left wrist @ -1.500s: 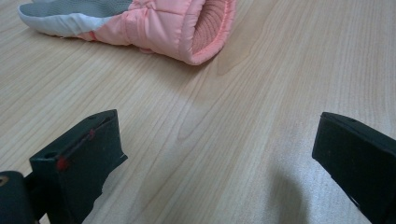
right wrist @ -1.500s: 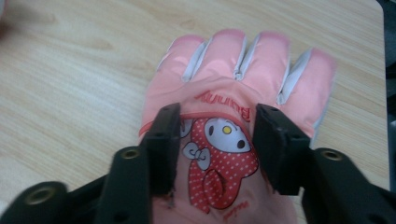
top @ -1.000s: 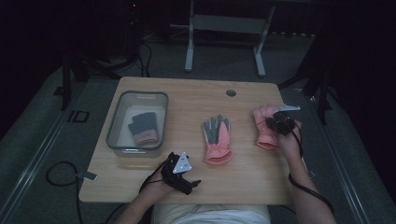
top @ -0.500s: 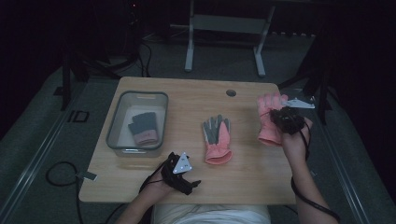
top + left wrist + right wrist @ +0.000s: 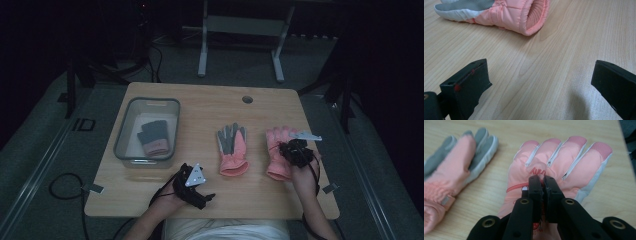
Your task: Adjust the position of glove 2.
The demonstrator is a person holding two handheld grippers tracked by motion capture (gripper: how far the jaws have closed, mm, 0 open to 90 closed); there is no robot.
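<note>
Left gripper low near table's front edge, jaws spread wide. Right gripper forward at right, jaws pressed together on pink glove.

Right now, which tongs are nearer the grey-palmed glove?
Left. The left tongs sit just short of the grey-palmed glove, at its cuff; the right tongs are pinching the other pink glove.

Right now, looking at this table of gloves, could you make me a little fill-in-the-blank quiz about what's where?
1. The right hand-held gripper is shut on the back of a ____ padded winter glove.
2. The left hand-held gripper has its jaws ____ over bare light wooden table.
3. The small dark knitted glove with a pink cuff lies inside the clear plastic ____.
4. The other pink glove with grey palm lies palm ____.

Missing words: pink; open; bin; up
</note>
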